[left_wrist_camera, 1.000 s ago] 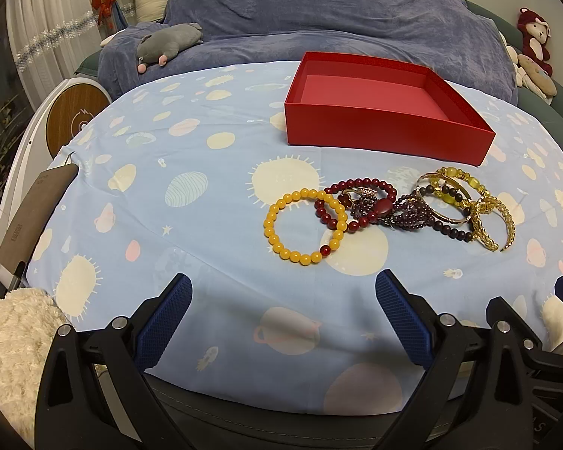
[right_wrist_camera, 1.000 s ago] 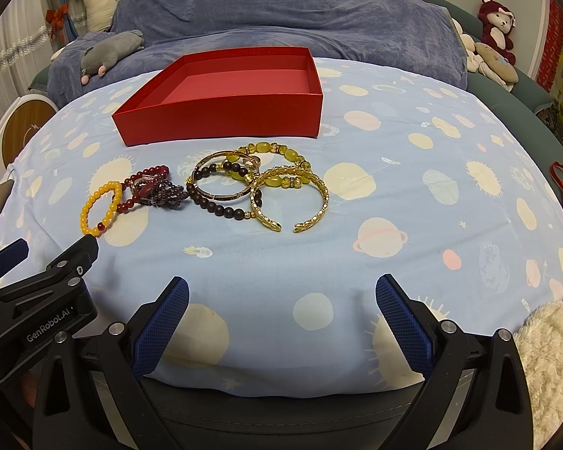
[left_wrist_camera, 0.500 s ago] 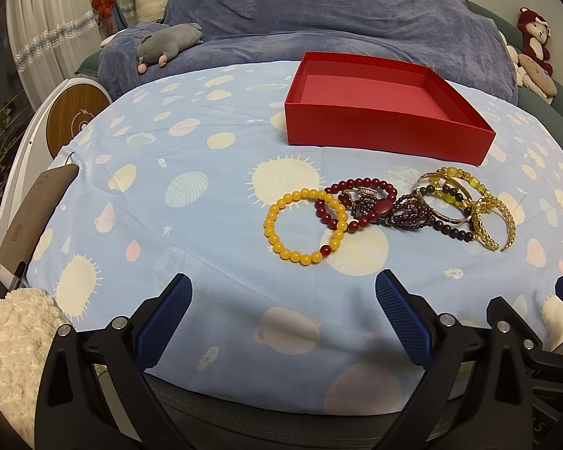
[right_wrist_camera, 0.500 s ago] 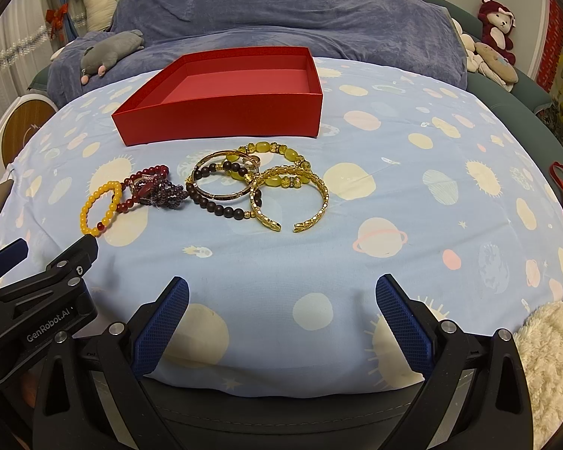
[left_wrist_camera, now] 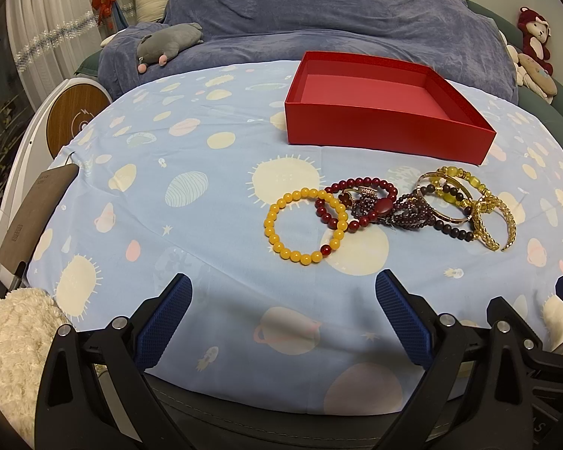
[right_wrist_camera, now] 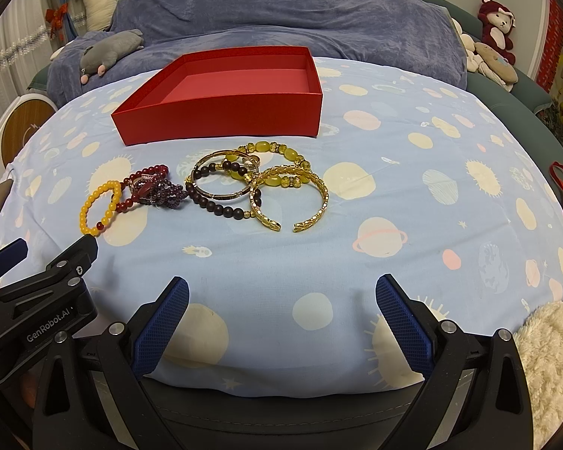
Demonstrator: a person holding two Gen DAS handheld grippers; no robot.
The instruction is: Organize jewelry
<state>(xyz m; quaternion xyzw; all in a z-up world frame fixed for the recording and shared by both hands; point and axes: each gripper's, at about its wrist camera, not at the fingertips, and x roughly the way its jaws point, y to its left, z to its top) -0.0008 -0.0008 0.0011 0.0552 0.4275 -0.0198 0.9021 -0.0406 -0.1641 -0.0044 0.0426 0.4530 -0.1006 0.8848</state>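
Both tools are showing the same build: the left gripper (left_wrist_camera: 283,317) and right gripper (right_wrist_camera: 282,318) are wearing matte black angular frames with triangular cut-outs, silver screws (right_wrist_camera: 446,326) at the pivots, and blue cross-hatched finger pads (left_wrist_camera: 403,323). White "GenRobot.AI" lettering (right_wrist_camera: 48,326) is running along the left unit's side.

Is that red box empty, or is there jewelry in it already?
Empty: the red box shows only bare floor, and the bracelets lie outside on the sheet.

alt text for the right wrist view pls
The open right gripper hovers over a planet-print sheet, facing a cluster of bracelets in front of an empty red box. The left gripper shows at lower left.
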